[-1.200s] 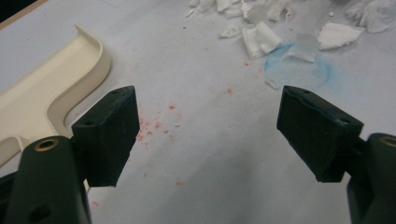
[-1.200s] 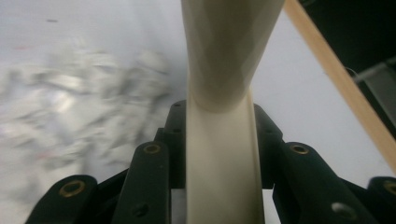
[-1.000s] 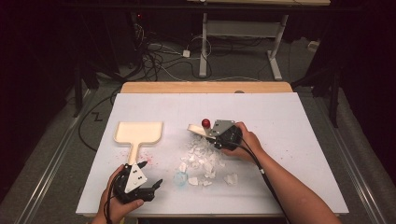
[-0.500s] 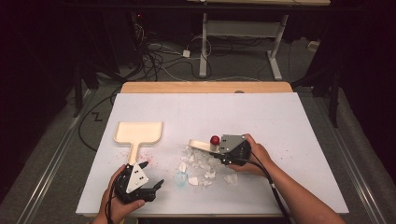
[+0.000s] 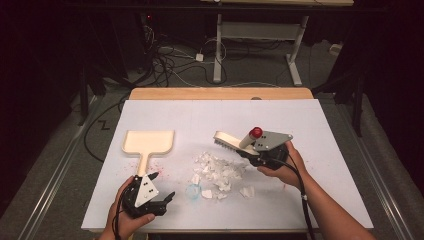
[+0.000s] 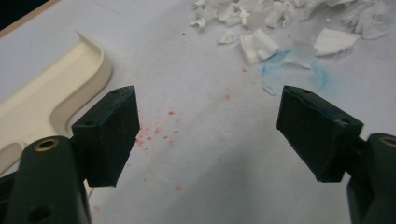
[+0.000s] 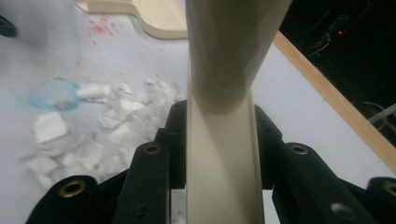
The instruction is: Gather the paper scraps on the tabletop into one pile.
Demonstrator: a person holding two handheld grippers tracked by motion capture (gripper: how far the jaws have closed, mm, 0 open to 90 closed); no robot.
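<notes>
My right gripper (image 5: pixel 251 151) is shut on the handle of a cream brush (image 5: pixel 229 142), held just above the table with its bristle head at the far right of a pile of white paper scraps (image 5: pixel 218 172). In the right gripper view the brush handle (image 7: pixel 223 116) runs up between the jaws of my right gripper (image 7: pixel 219 140). A cream dustpan (image 5: pixel 149 141) lies flat at the left. My left gripper (image 5: pixel 164 186) rests near the pan's handle, open. In its own view my left gripper (image 6: pixel 208 126) has bare table between the pads, with the dustpan (image 6: pixel 51 93) at the left.
A white sheet (image 5: pixel 325 130) covers the table, with a wooden strip (image 5: pixel 220 93) along the far edge. A blue smear (image 5: pixel 192 191) and red specks (image 6: pixel 154 130) mark the sheet near my left gripper. Cables and desk legs (image 5: pixel 295 55) stand on the dark floor beyond.
My right gripper has carried the brush to the right and lifted it a little off the scraps. The left gripper has stayed where it was.
</notes>
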